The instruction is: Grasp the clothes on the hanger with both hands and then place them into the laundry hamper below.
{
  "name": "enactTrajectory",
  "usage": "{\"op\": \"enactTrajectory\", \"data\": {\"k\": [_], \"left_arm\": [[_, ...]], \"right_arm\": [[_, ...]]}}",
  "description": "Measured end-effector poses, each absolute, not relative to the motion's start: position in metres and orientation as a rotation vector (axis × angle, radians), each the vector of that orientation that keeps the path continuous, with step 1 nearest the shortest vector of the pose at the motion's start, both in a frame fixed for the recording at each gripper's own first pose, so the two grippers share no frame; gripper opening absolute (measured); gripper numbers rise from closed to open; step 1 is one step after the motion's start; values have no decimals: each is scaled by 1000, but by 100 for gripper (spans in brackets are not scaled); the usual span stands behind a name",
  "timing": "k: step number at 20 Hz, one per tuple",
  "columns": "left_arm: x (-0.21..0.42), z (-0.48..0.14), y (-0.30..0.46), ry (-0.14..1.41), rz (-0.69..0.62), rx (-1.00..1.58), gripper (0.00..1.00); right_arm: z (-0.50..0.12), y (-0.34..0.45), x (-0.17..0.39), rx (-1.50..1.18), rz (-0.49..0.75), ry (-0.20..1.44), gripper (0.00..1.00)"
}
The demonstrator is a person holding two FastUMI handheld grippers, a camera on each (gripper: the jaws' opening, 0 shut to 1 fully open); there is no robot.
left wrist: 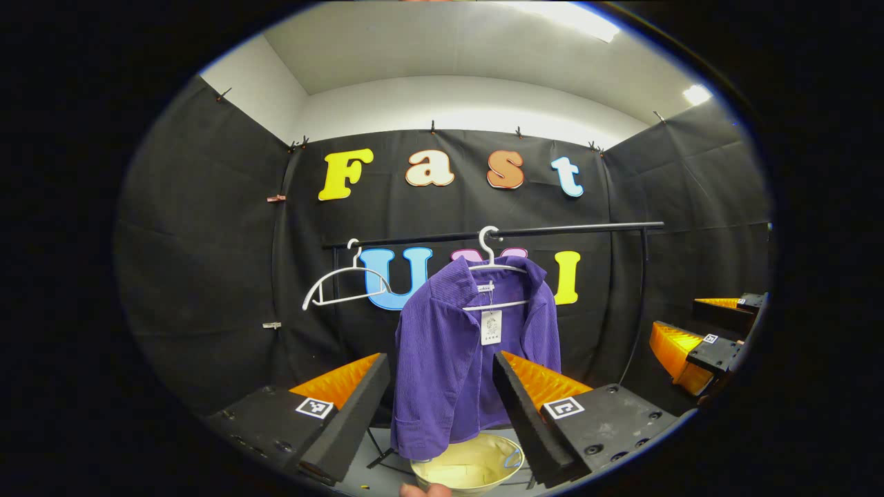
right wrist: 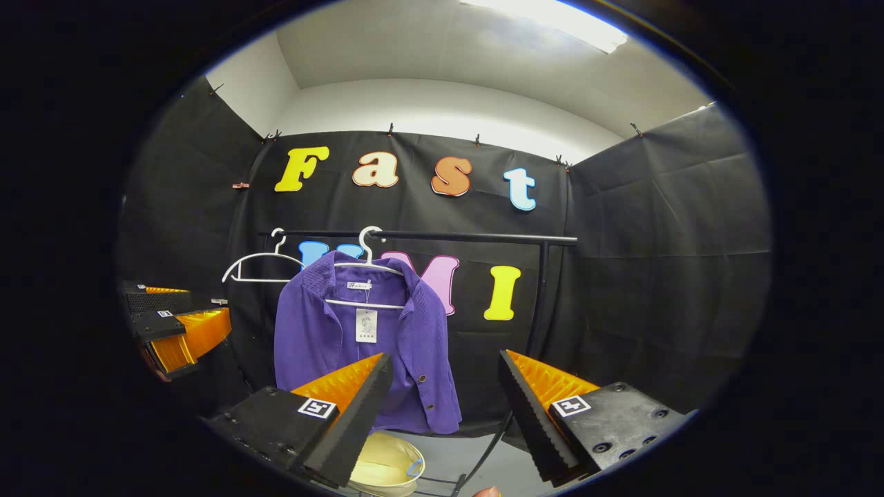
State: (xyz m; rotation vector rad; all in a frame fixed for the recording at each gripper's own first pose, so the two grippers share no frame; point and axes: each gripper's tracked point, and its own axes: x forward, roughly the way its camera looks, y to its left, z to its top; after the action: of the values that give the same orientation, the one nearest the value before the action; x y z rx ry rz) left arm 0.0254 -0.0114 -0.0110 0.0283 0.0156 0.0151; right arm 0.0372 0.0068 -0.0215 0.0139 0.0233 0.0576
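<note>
jaws apart, shirt seemingly beyond.

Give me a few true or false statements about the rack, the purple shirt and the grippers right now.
1. The purple shirt hangs on a white hanger on the rail. True.
2. The second hanger also carries clothing. False: it is bare.
3. The left gripper grips the shirt. False: its fingers stand apart, short of it.
4. The hamper sits below the shirt. True.
5. The right gripper is open. True.
</note>
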Motion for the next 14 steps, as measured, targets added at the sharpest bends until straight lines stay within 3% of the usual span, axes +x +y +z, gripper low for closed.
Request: {"op": "enactTrajectory", "data": {"k": [14], "left_arm": [[114,-42,-30,32,48,68,92]], "right_arm": [[-51,22,155,20,137,12,97]]}}
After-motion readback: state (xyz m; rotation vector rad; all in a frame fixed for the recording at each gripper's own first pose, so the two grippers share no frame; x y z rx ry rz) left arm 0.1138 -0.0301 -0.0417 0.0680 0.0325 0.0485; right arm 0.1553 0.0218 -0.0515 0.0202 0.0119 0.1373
